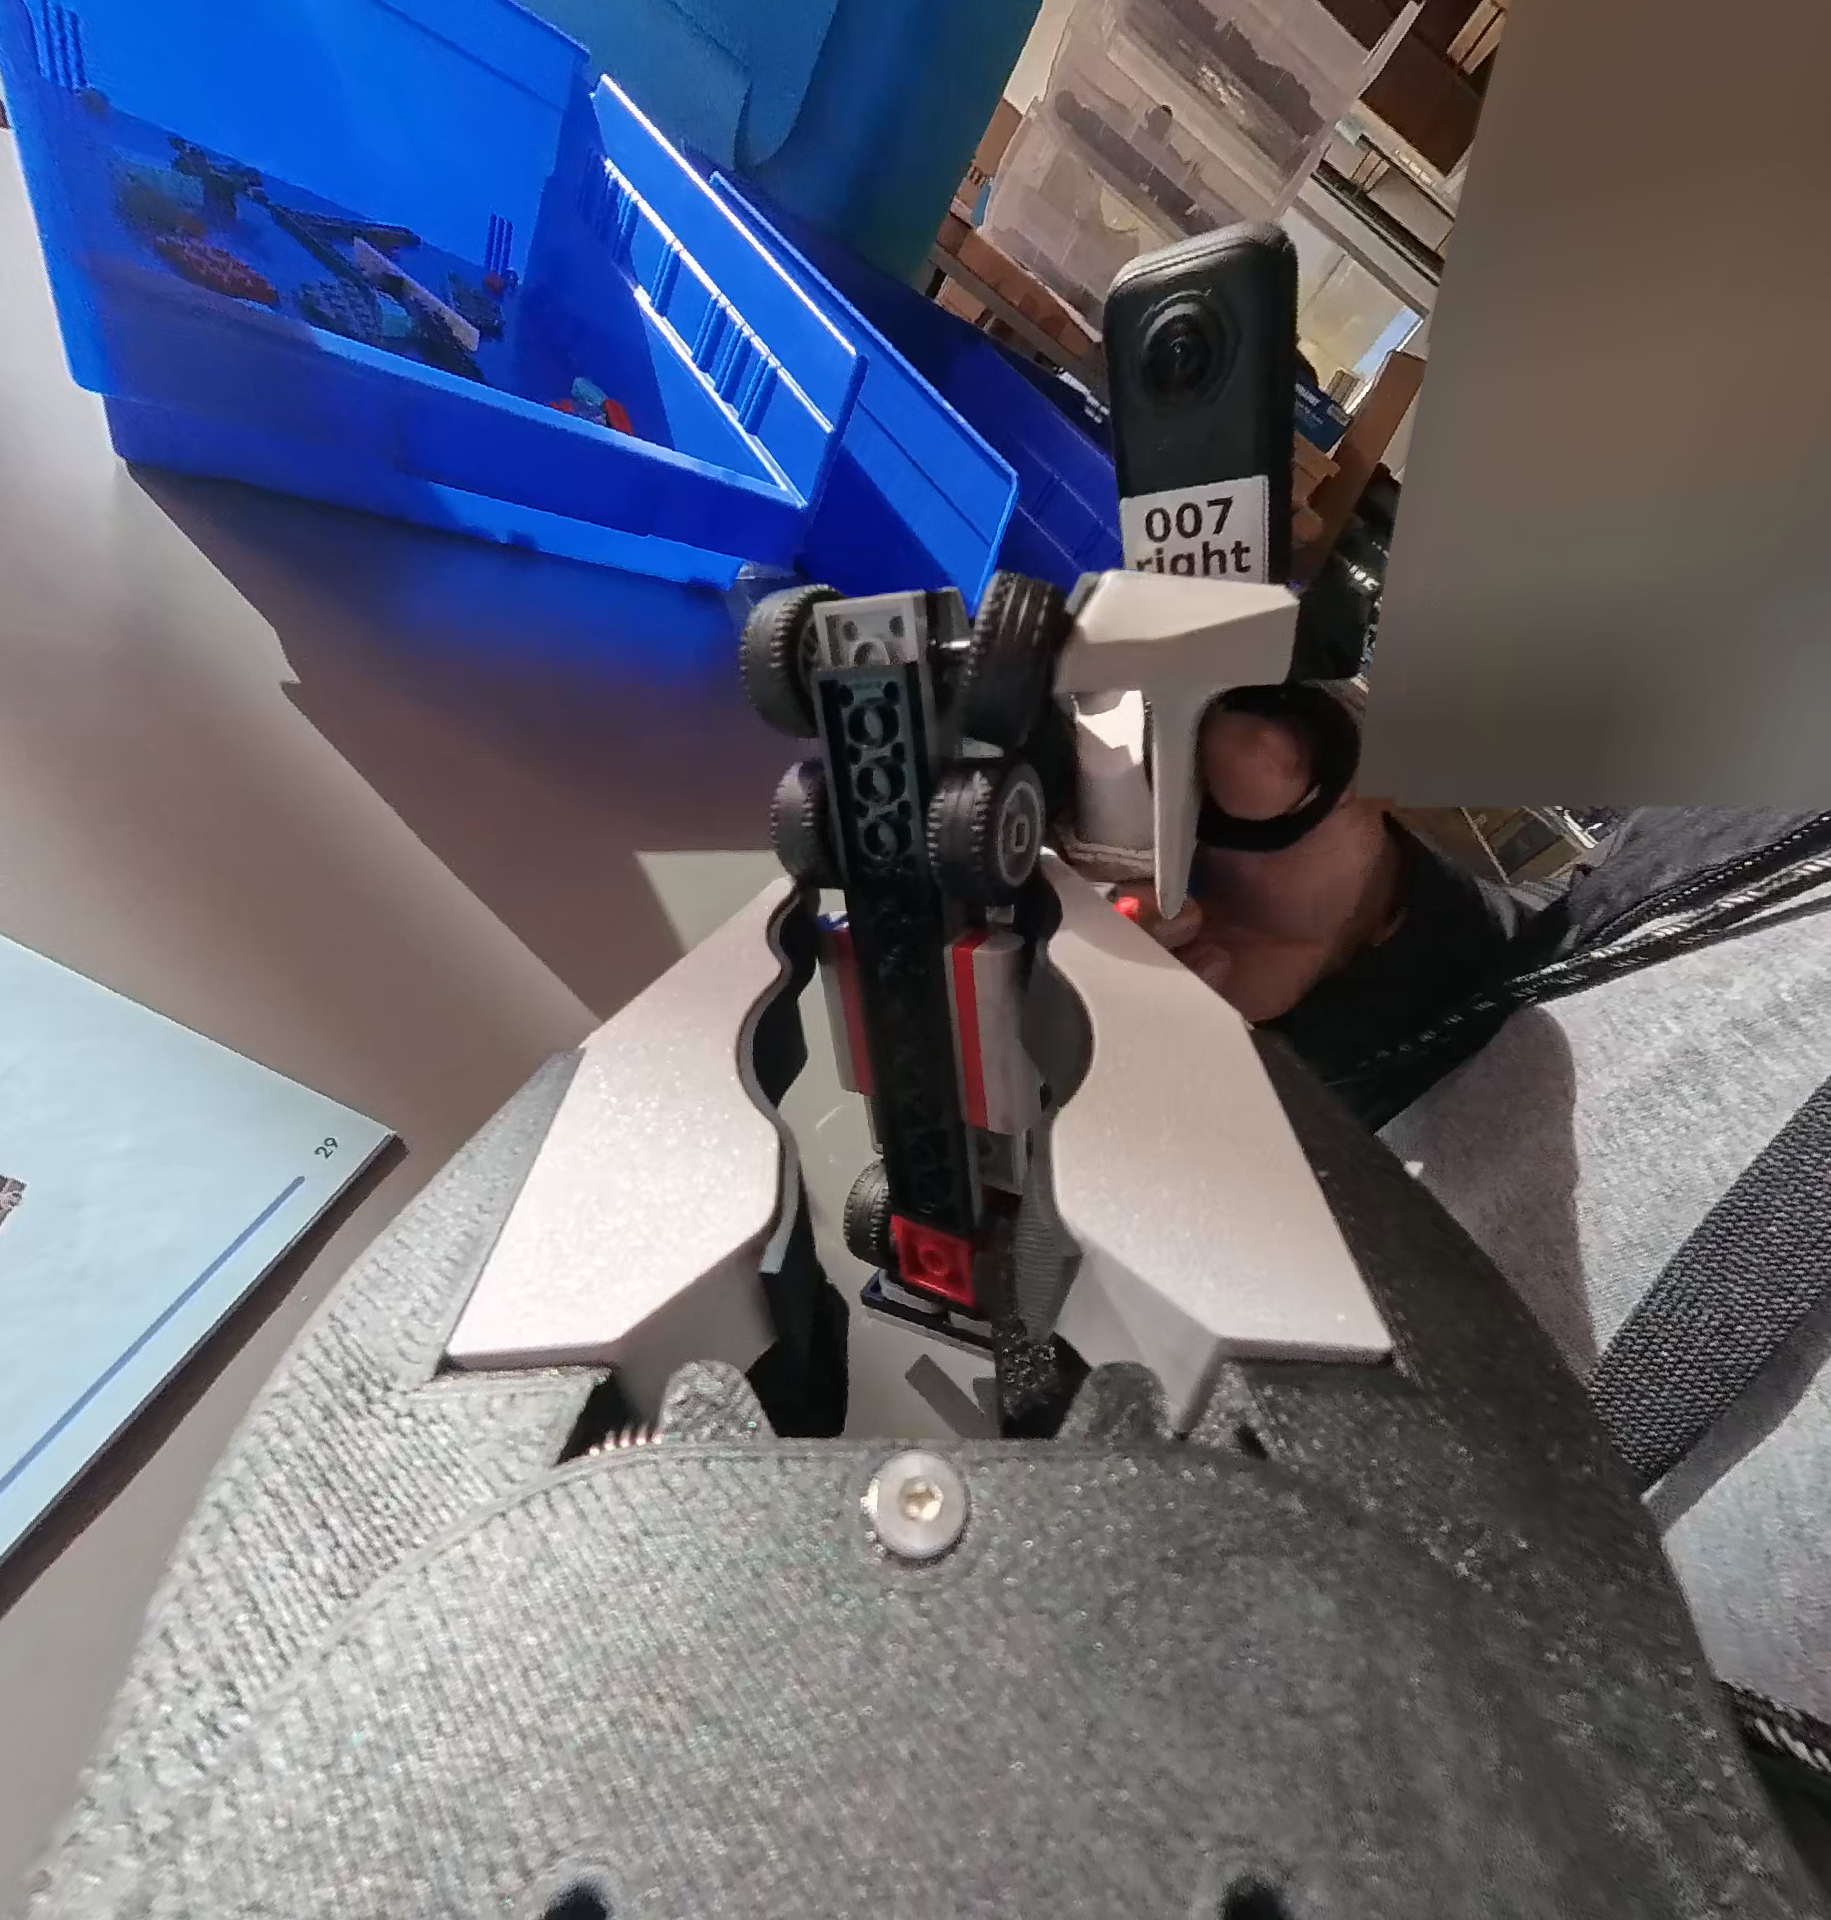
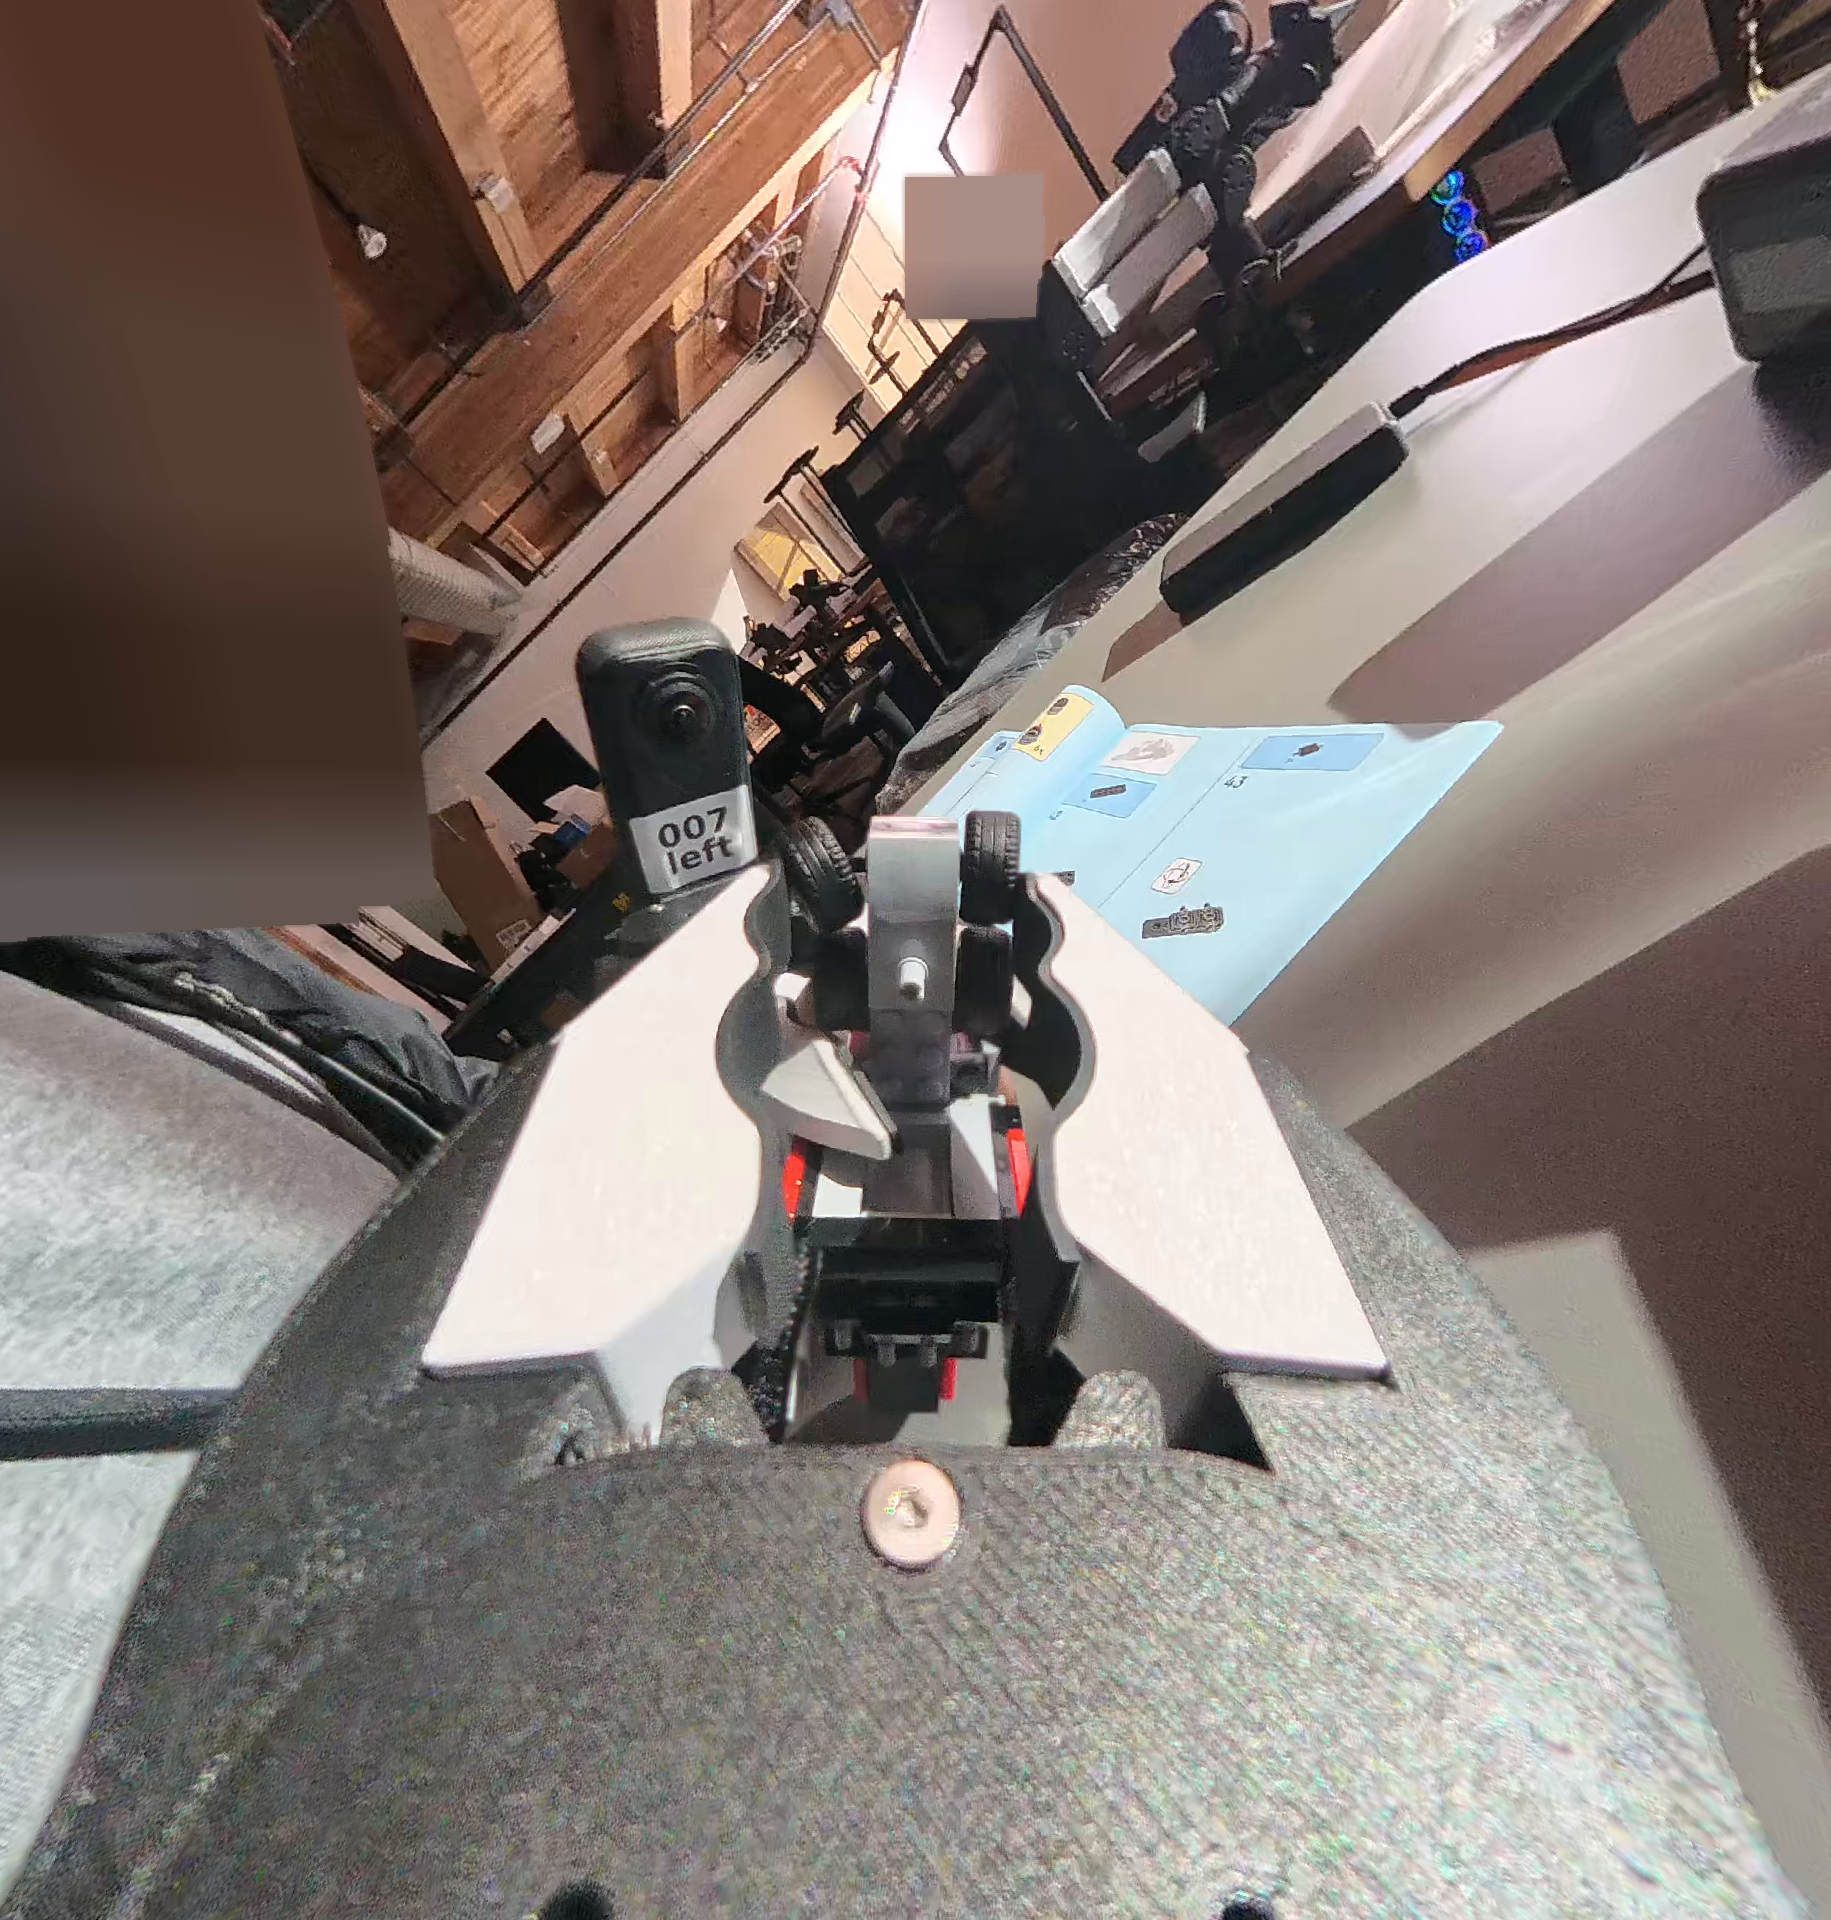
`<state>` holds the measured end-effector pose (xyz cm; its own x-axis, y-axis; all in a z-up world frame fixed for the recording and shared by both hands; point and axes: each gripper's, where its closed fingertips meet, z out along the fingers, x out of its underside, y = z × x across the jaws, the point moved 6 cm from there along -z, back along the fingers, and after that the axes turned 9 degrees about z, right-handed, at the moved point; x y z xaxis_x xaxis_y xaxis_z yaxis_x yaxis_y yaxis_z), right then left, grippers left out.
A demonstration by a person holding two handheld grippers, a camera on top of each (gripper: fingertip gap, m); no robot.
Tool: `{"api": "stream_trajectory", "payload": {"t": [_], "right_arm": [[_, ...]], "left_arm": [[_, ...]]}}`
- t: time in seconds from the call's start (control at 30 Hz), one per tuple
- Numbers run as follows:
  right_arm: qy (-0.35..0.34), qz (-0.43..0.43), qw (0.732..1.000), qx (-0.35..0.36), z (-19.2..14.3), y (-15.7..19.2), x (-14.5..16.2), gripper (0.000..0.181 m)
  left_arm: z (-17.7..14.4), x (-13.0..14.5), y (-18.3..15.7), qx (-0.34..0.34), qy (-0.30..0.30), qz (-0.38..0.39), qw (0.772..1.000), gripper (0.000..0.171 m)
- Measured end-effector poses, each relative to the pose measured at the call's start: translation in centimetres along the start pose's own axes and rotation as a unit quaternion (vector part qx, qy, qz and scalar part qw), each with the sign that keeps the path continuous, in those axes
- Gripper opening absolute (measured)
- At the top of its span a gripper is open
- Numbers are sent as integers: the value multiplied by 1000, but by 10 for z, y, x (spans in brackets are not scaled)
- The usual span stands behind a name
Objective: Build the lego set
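A Lego vehicle [image 1: 890,935] with a black underside, red and grey bricks and several black wheels is held up in the air, underside toward the left wrist camera. My left gripper [image 1: 921,894] is shut on its body. My right gripper [image 1: 1129,727] comes in from the upper right, by the wheeled end. In the right wrist view the vehicle [image 2: 911,1195] fills the gap of my right gripper [image 2: 906,894], which is shut on it. A grey left fingertip [image 2: 828,1101] shows beside it.
A blue parts bin [image 1: 475,457] with loose bricks [image 1: 371,281] stands on the table at the back left. The open light-blue instruction booklet [image 1: 111,1195] [image 2: 1254,831] lies flat. A black power brick with a cable [image 2: 1285,509] lies farther off. The person's grey clothing [image 1: 1617,1143] is close. Spacing between my two grippers at the tips: around 5 centimetres.
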<state>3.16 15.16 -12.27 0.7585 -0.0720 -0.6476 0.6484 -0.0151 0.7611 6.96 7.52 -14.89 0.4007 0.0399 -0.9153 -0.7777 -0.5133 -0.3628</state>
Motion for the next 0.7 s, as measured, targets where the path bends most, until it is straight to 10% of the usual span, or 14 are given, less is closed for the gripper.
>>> {"api": "stream_trajectory", "payload": {"t": [0.4,0.7], "right_arm": [[-1,-52,996,-67,-11,9,-6,45],[-12,-62,996,-65,-16,12,-5,47]], "left_arm": [[-5,-10,-6,75,-42,14,996,42],[3,-9,-10,11,-19,110,994,41]]}}
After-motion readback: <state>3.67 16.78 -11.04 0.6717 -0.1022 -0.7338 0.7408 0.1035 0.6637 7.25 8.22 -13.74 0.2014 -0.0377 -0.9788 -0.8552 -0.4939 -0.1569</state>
